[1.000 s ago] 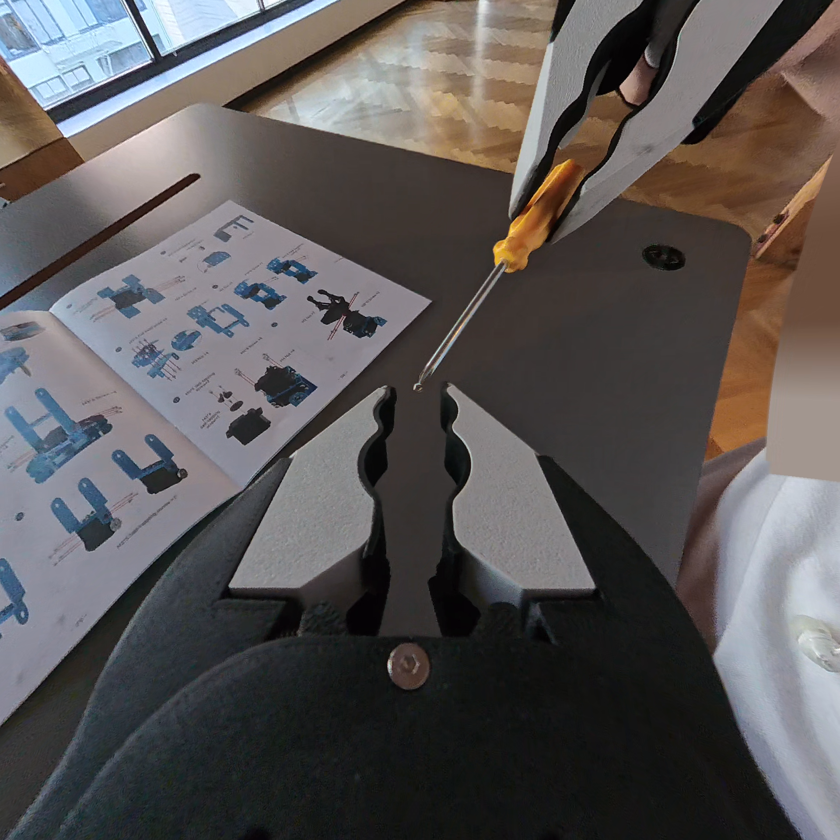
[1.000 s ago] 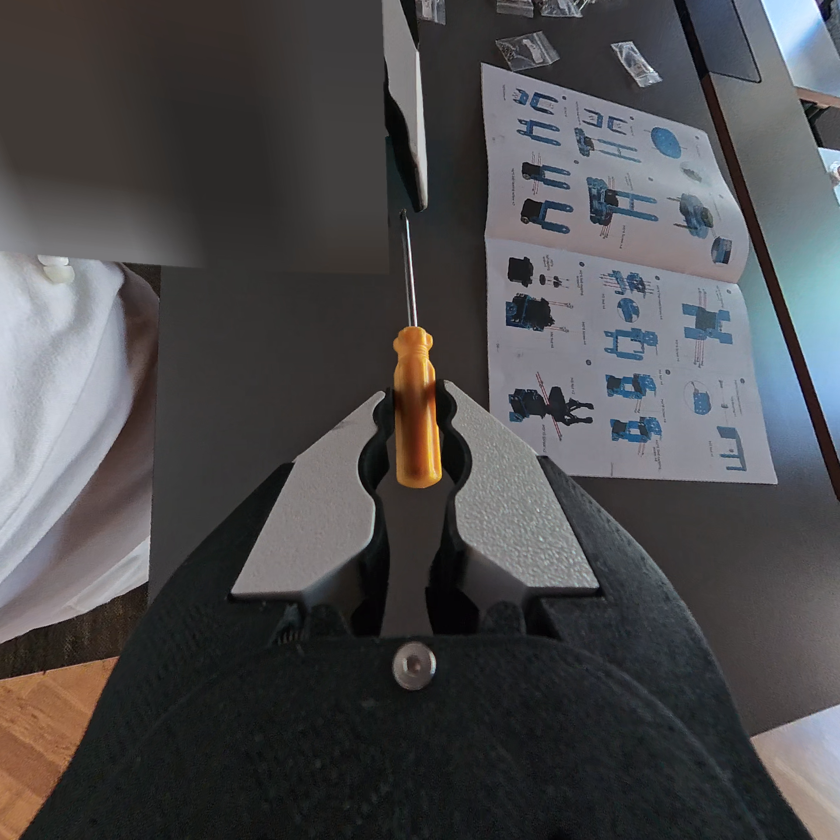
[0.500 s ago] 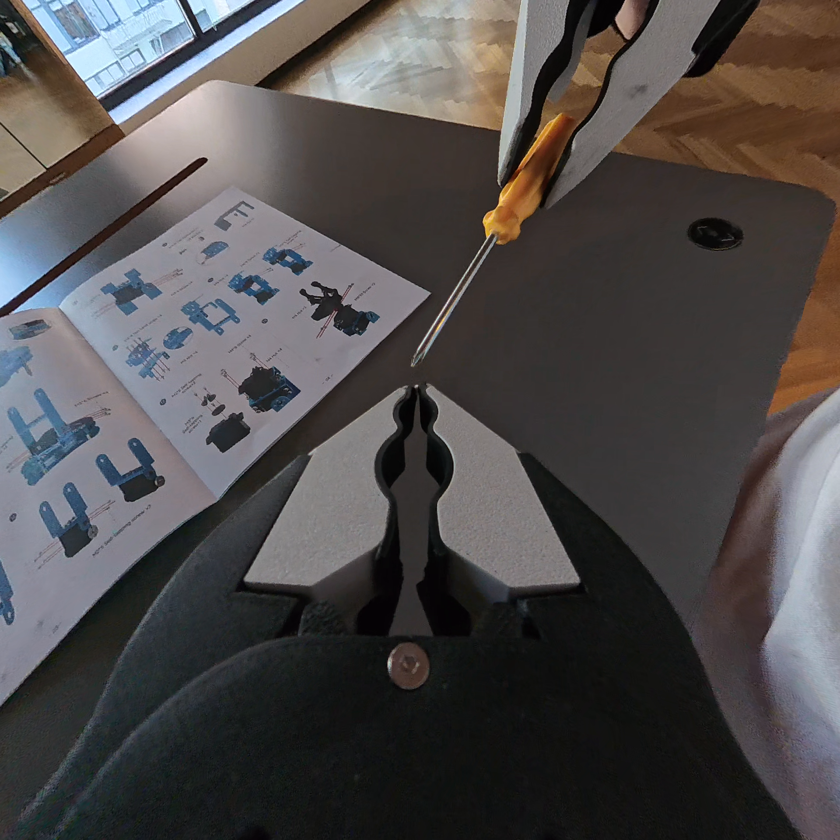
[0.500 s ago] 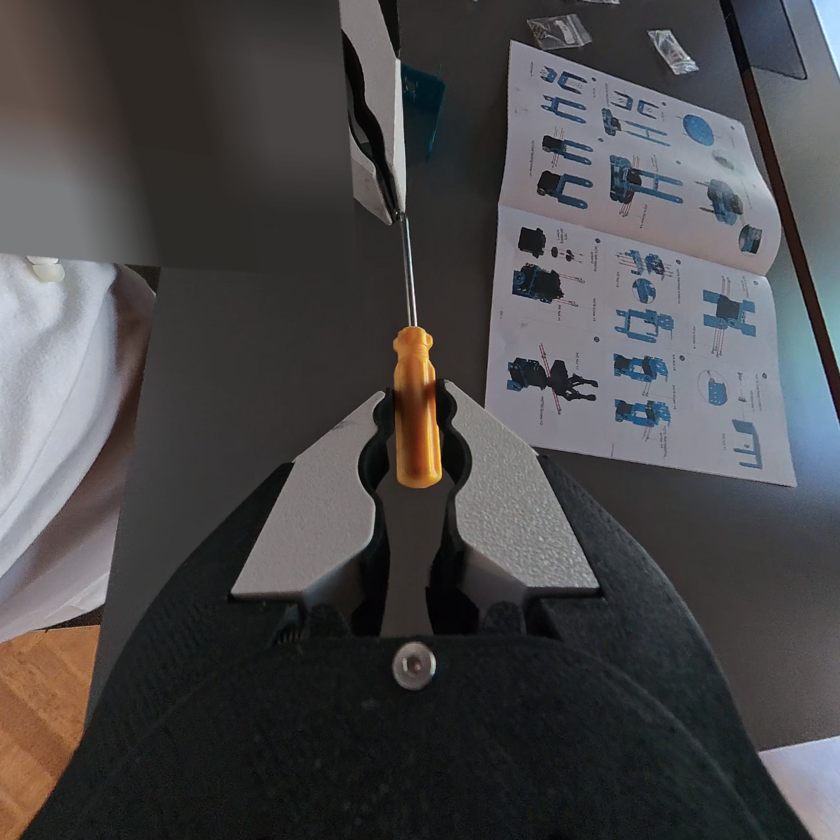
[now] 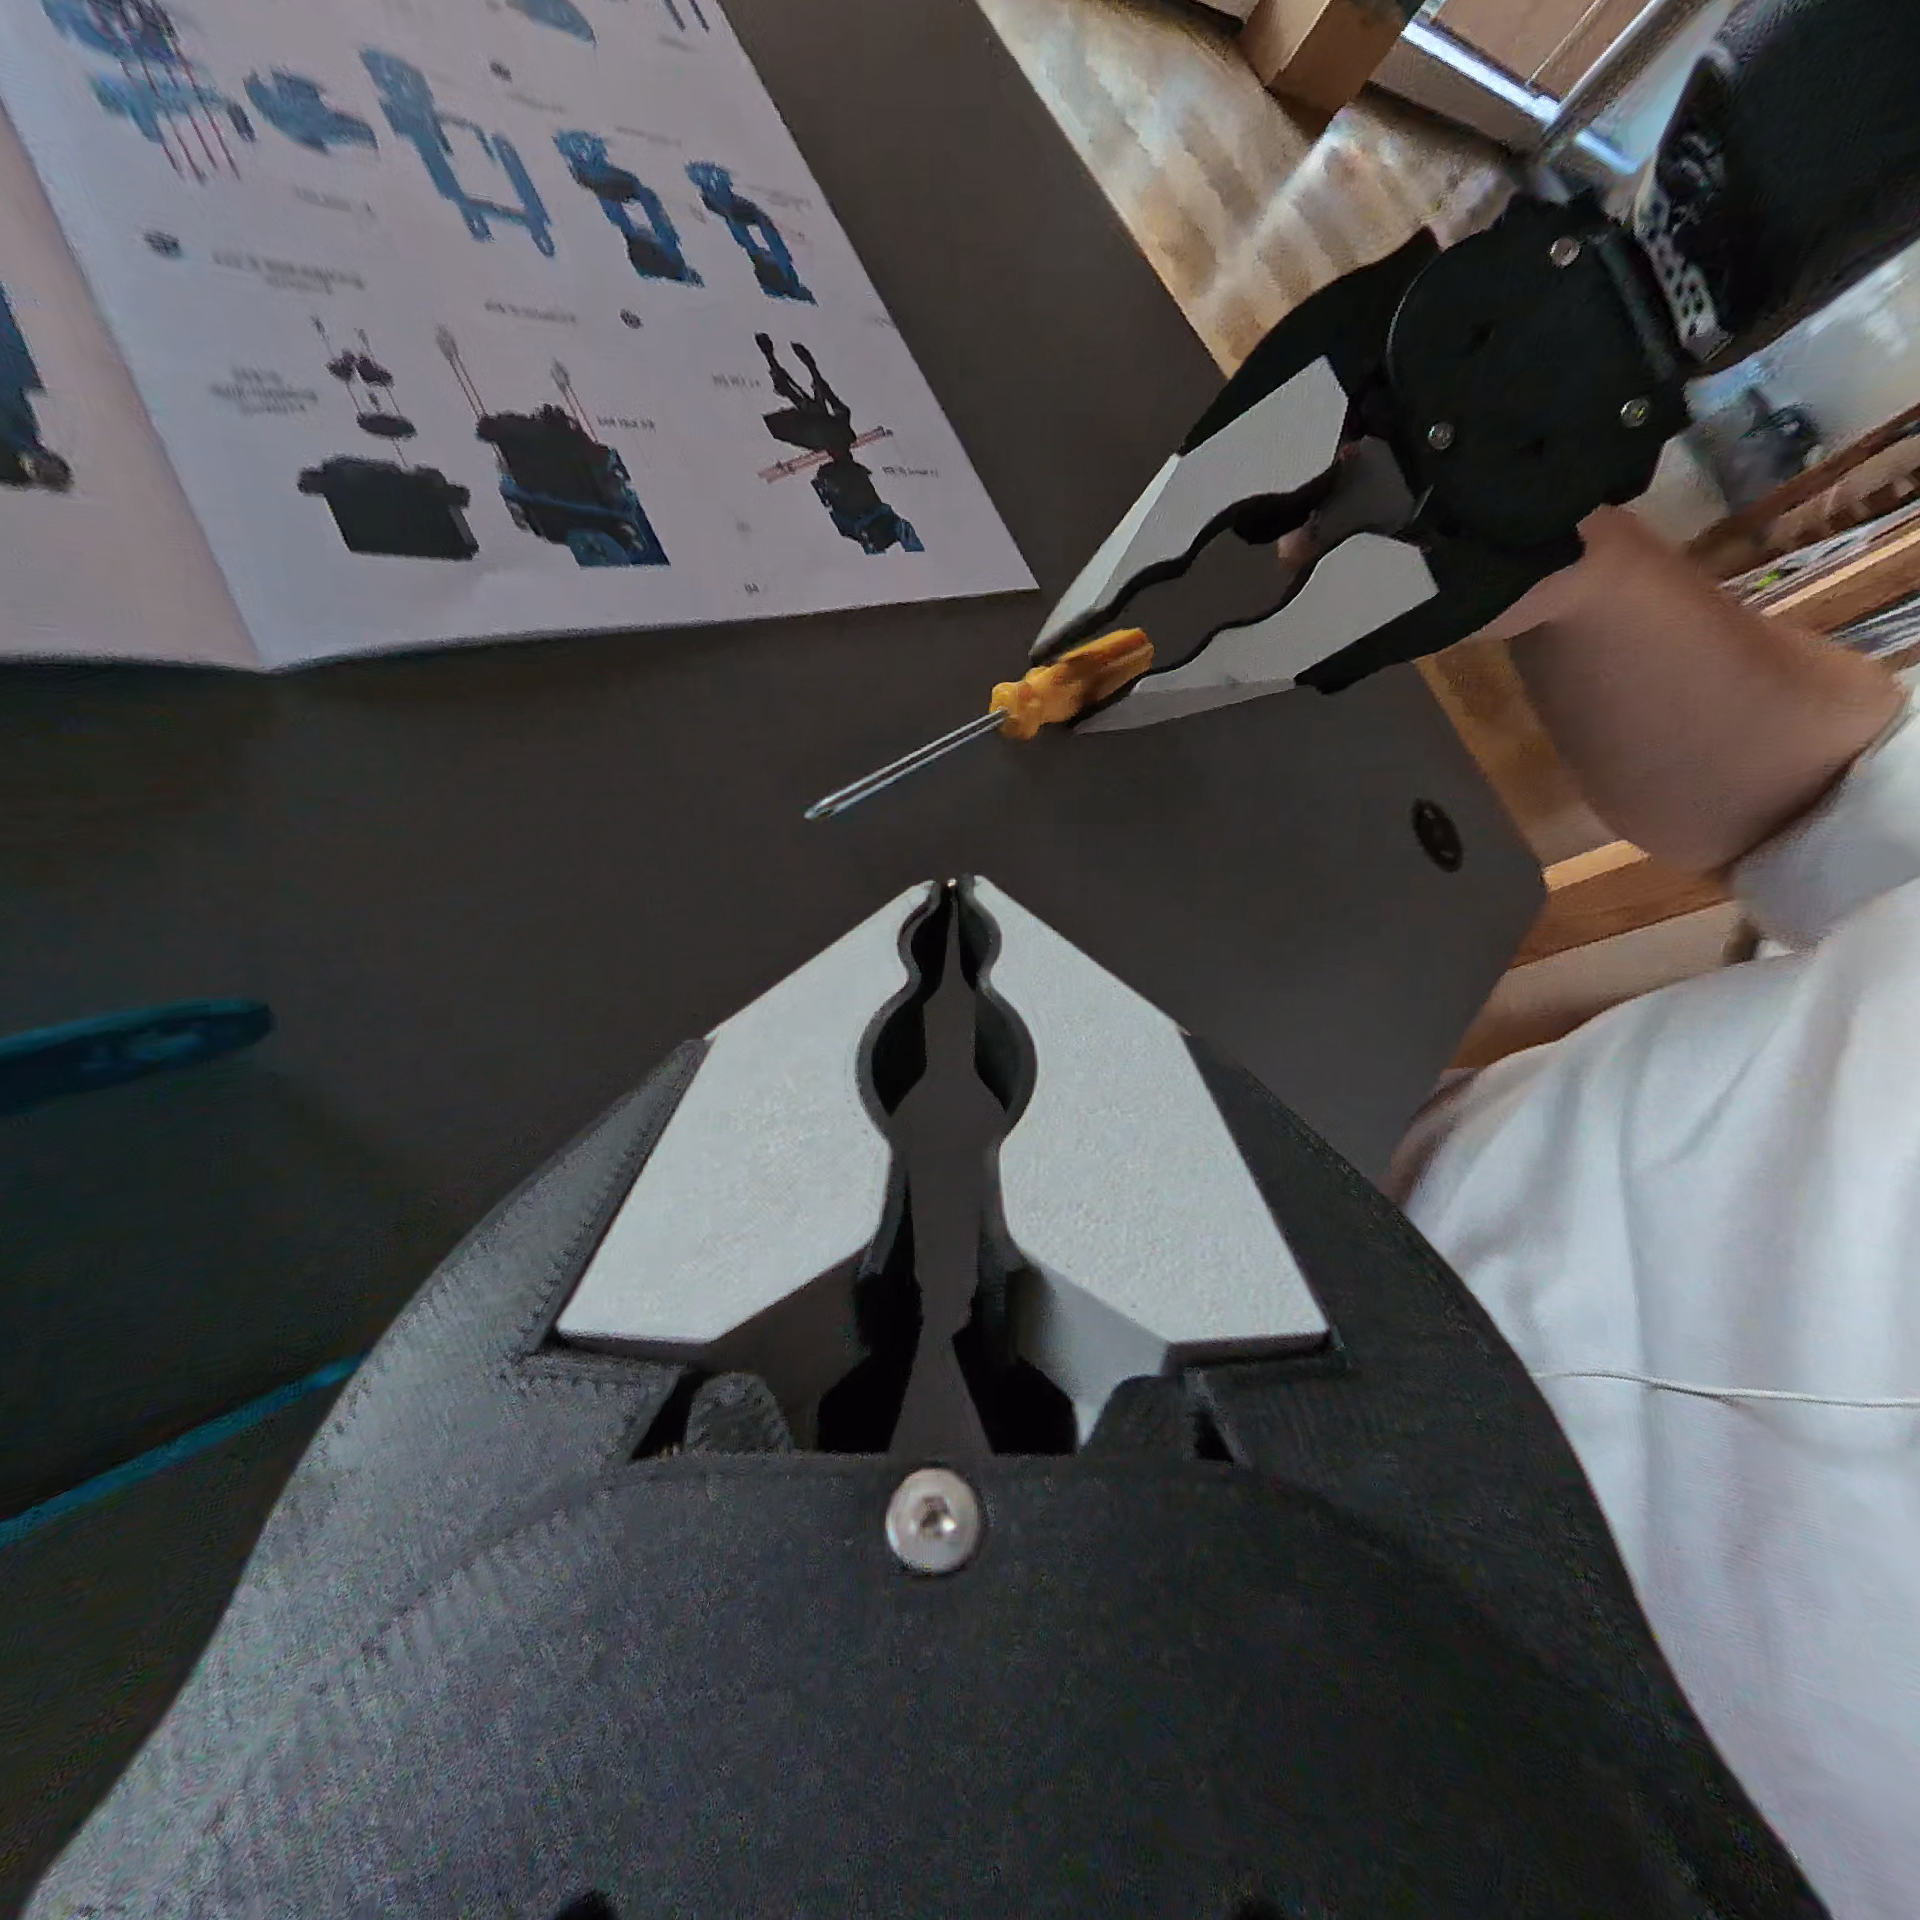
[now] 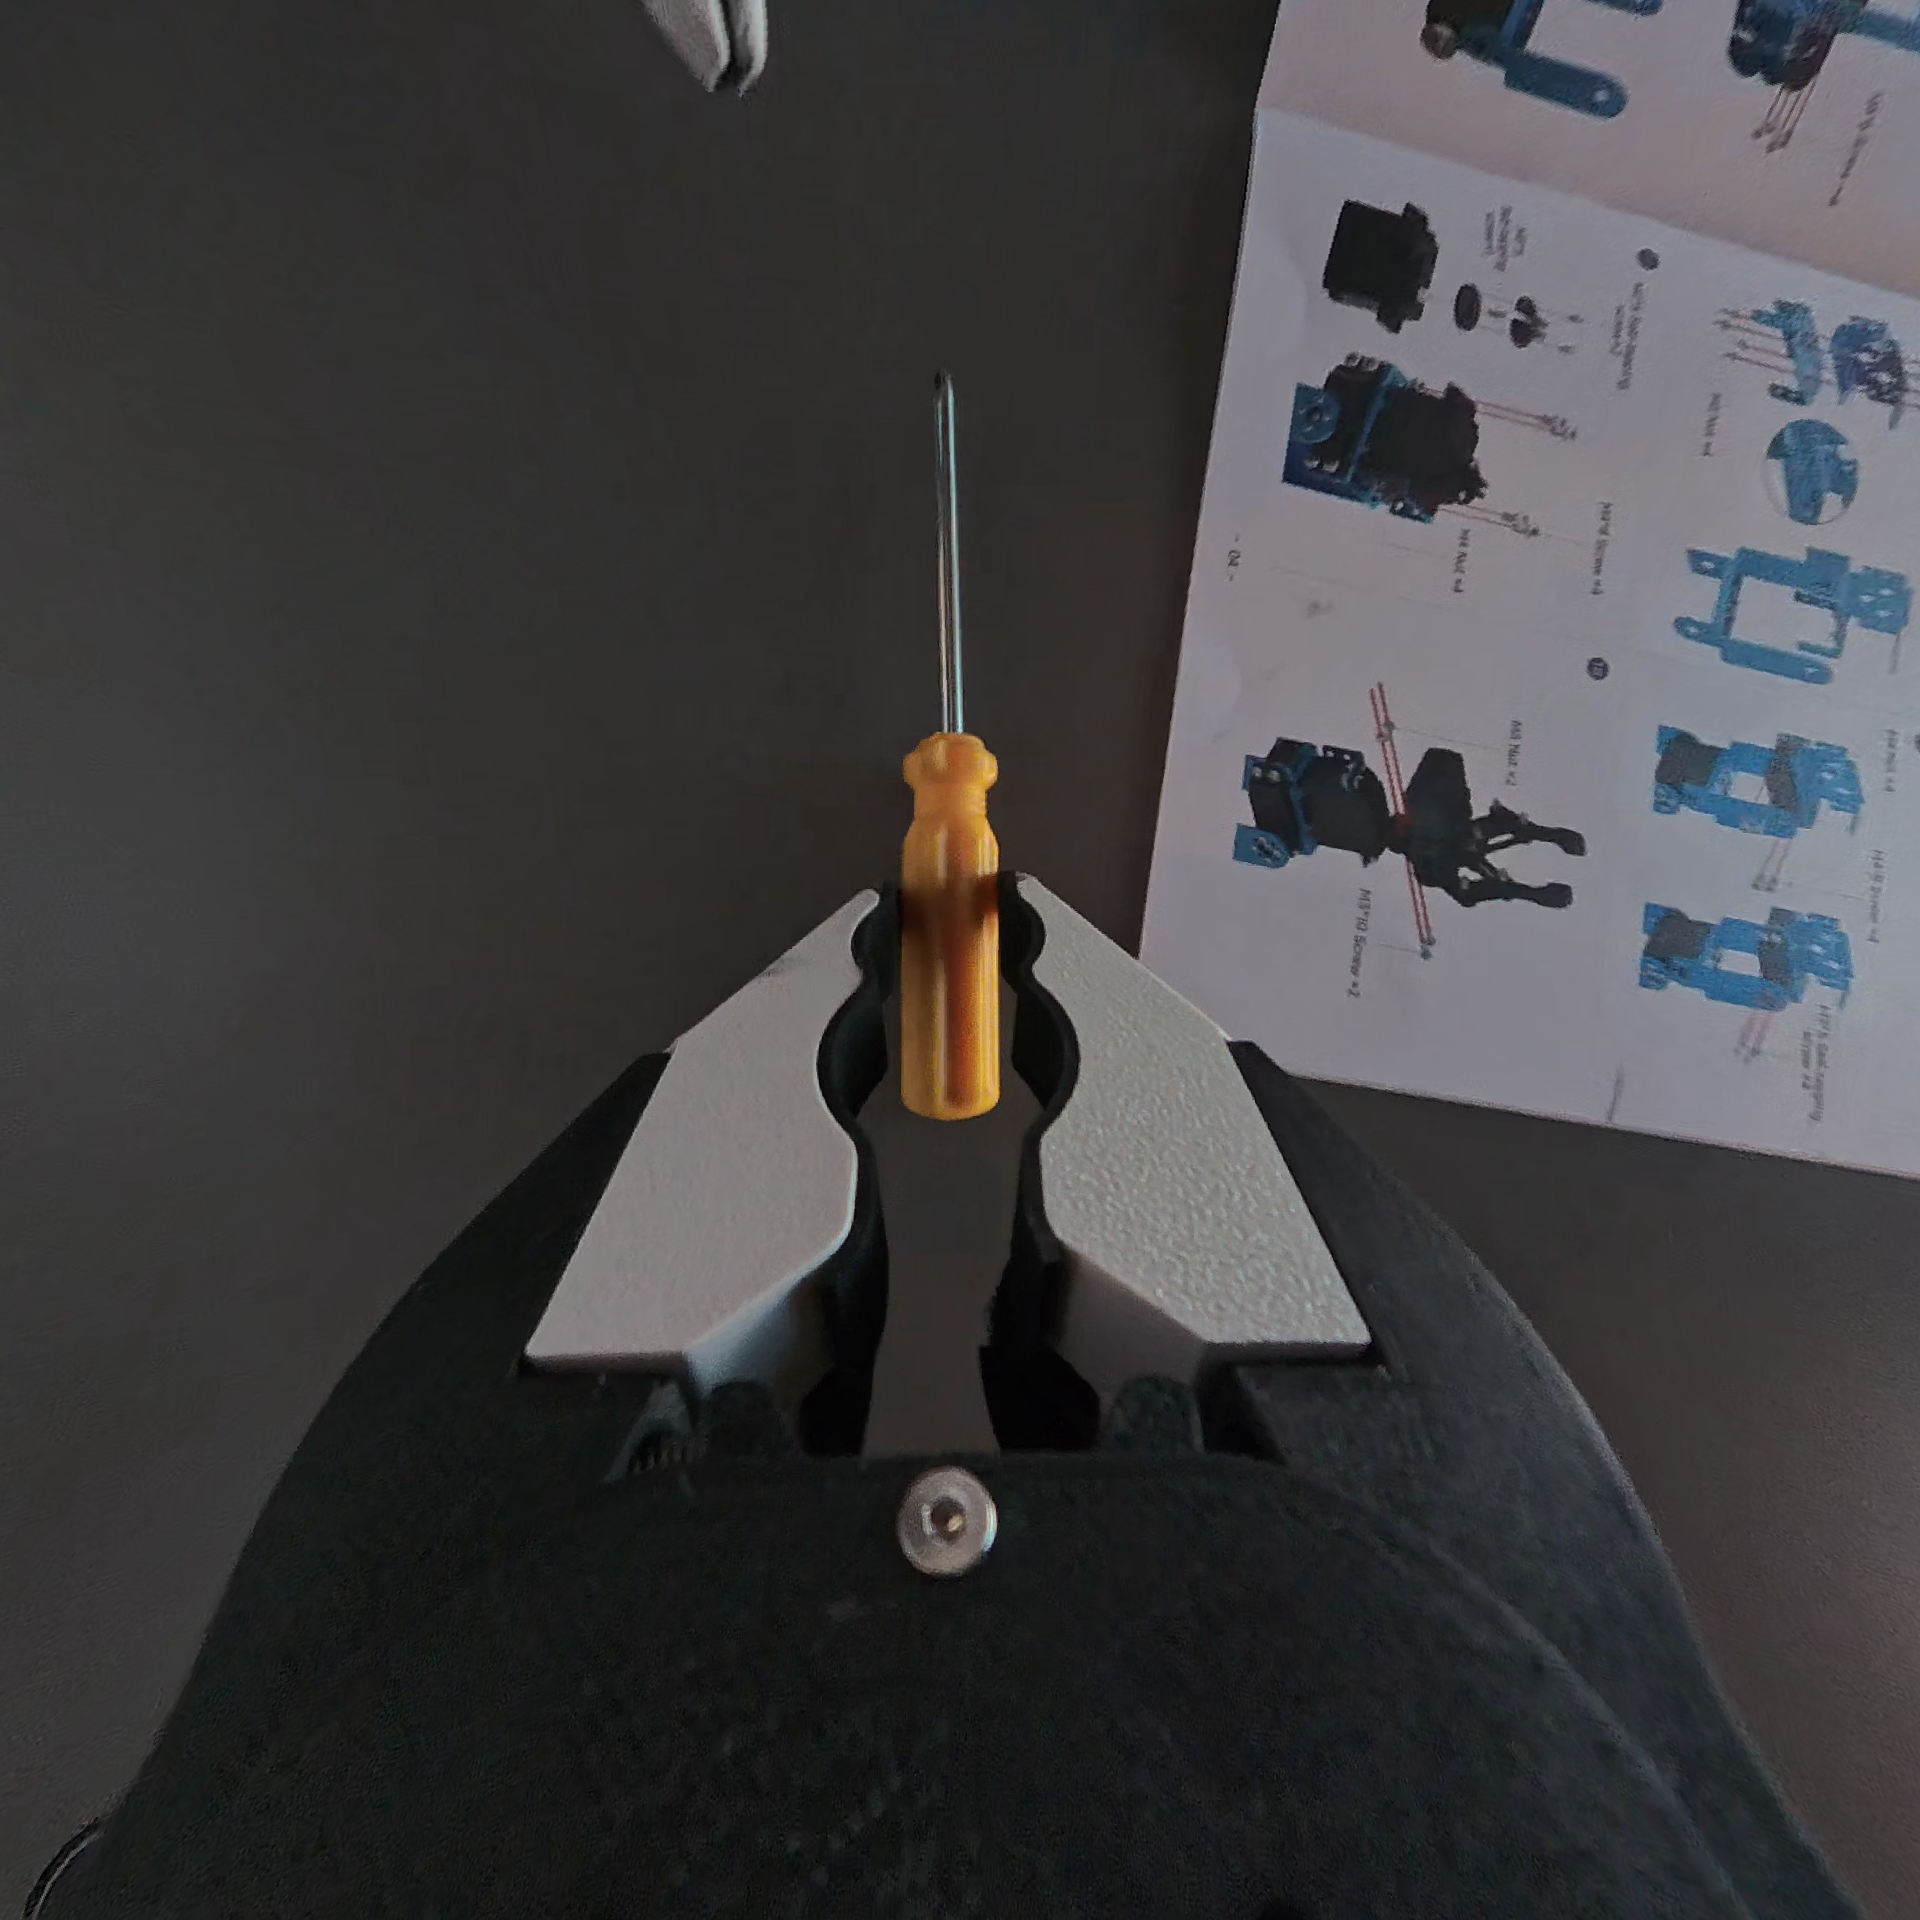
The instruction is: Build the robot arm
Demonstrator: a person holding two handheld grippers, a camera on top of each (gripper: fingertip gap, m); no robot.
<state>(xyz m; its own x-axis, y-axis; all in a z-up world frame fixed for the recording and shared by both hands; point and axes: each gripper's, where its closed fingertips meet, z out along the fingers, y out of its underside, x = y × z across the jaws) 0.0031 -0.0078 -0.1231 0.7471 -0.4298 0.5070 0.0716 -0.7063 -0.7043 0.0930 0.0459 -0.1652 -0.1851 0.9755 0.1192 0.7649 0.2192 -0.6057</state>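
Orange-handled screwdriver (image 6: 948, 925) clamped in right gripper (image 6: 948, 894) by the handle, shaft pointing straight ahead over the dark table (image 6: 416, 520), tip free in the air. Left gripper (image 5: 954, 885) fingertips pressed together, possibly pinching something tiny at the tips, too small to tell; screwdriver tip just ahead of it, not touching. Open instruction booklet (image 6: 1558, 571) lies on the table, right of the right gripper. Blurred teal part (image 5: 125, 1049) left of the left gripper.

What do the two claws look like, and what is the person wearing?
Both the left claw and the right claw have flat, light grey, pointed fingers with wavy black inner edges. Each sits on a textured black body with a silver screw. No cables show. The person wears a white sleeve.
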